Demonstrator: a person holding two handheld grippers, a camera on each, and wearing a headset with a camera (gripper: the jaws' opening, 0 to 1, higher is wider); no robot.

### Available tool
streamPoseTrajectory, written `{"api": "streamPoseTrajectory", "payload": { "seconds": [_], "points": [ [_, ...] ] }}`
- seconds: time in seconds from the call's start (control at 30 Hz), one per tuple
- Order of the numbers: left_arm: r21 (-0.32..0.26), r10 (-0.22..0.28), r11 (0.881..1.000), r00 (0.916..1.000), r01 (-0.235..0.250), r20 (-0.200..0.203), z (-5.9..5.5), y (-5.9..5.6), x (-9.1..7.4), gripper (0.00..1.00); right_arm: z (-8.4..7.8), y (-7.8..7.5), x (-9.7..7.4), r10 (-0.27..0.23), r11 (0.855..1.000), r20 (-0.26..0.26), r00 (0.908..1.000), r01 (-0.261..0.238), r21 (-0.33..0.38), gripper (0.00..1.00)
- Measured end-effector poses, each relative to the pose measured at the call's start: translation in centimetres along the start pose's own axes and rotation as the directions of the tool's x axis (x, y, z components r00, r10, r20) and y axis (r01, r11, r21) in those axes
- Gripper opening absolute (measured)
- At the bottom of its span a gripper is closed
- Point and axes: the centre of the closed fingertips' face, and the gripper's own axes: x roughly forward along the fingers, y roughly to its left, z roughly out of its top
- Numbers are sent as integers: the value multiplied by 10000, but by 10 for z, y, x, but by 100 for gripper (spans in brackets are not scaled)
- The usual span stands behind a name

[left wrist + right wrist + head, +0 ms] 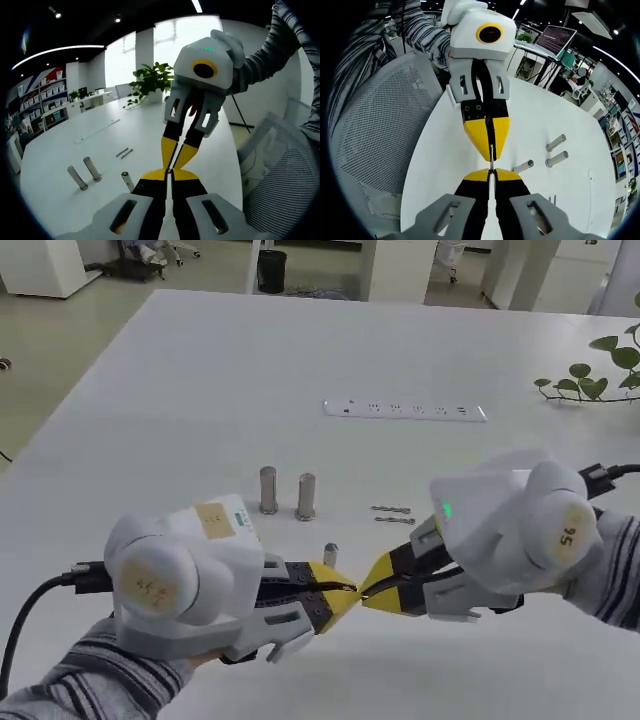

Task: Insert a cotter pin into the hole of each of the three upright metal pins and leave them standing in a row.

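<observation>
My left gripper (pixel 347 592) and right gripper (pixel 367 592) meet tip to tip above the table's near edge. Both are shut, and a thin cotter pin (pixel 491 163) bridges the small gap between their yellow tips. Two metal pins (pixel 268 490) (pixel 306 497) stand upright side by side. The third metal pin (pixel 331 554) stands nearer me, just behind the jaws. Two more cotter pins (pixel 392 515) lie flat to the right of the pins. In the left gripper view, the upright pins (pixel 92 169) stand at lower left.
A white power strip (pixel 405 410) lies across the table's middle, farther back. Leaves of a potted plant (pixel 590 380) reach in at the far right. A mesh office chair (pixel 380 125) stands close to the near table edge.
</observation>
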Motion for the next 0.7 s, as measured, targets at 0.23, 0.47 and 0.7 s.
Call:
{"api": "streamPoseTrajectory", "payload": {
  "seconds": [0.23,0.47,0.7],
  "points": [
    [-154,37,9999,10000,-37,28,-2,2,0,0,-1,-2,-1,-64,9999,-60,10000,63,-151,0],
    [-231,153,9996,9999,-154,-23,-4,4,1,0,-1,-3,-1,-144,9992,-161,9998,138,-367,0],
    [-334,729,9967,9972,-734,-154,-11,12,4,4,-11,-10,1,-444,9972,-748,9962,398,-625,0]
  ]
}}
